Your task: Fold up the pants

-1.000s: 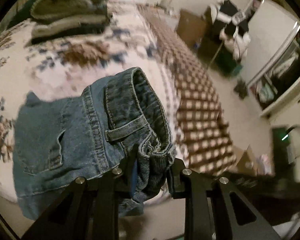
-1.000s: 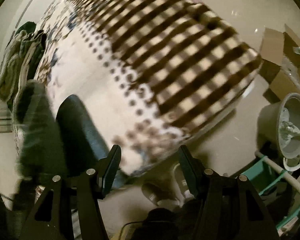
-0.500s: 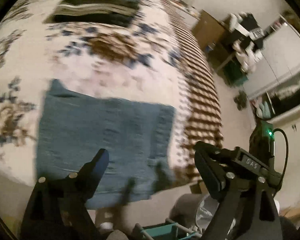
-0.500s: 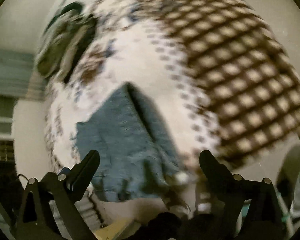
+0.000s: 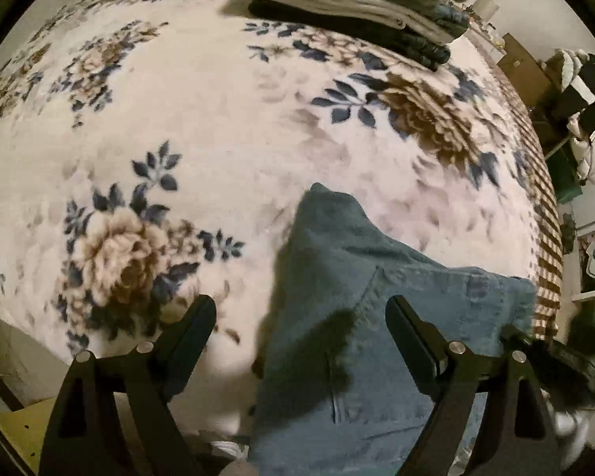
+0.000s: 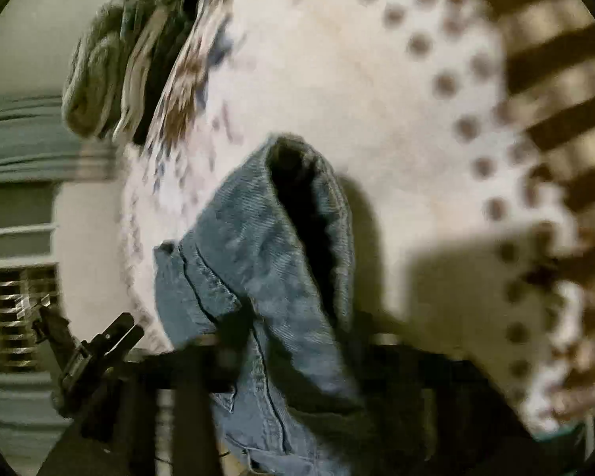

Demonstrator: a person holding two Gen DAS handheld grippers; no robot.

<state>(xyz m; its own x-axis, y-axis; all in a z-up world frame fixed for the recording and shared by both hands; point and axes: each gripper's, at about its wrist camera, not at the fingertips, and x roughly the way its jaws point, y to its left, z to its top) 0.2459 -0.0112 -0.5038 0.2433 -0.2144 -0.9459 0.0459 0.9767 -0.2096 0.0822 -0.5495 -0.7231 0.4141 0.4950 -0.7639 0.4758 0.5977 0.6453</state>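
Note:
Folded blue jeans [image 5: 377,309] lie at the near edge of a floral blanket [image 5: 202,127] on the bed. My left gripper [image 5: 301,317] is open and empty, its fingers spread just above the jeans' left part. In the right wrist view the jeans [image 6: 265,261] are bunched and lifted close to the camera. The right gripper [image 6: 289,357] is blurred and dark, and the denim runs down between its fingers; it looks shut on the jeans. The right gripper also shows at the right edge of the left wrist view [image 5: 555,353].
A stack of folded clothes [image 5: 361,4] sits at the far side of the bed. A brown checked cover [image 6: 555,91] lies on the bed's right part. Furniture and hanging clothes [image 5: 579,107] stand by the right wall.
My left gripper let go of the jeans' waistband, opened and swung left over the blanket. My right gripper came in from open and empty and closed on the jeans.

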